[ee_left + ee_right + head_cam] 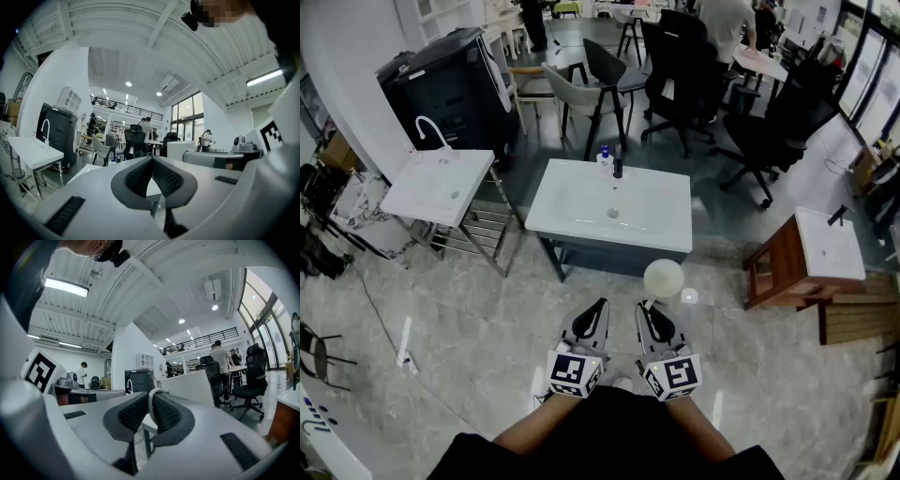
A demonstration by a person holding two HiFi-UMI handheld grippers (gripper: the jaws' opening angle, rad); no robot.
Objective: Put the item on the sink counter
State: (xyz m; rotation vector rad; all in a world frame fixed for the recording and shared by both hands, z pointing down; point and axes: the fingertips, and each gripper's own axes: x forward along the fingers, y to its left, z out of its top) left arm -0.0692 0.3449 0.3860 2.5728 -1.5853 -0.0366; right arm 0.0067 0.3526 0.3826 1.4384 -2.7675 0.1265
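From above, right claw [646, 307] grips round item [664, 278]; own view: rim only. Left claw [601, 305] closed, empty.

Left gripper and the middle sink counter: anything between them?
Head view: only bare floor tile between the left gripper and the sink counter; the pale round item is off to one side.

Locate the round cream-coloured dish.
Head view, just right of centre: the round cream-coloured dish is pinched by its rim in the right gripper, just short of the white rectangular sink counter.
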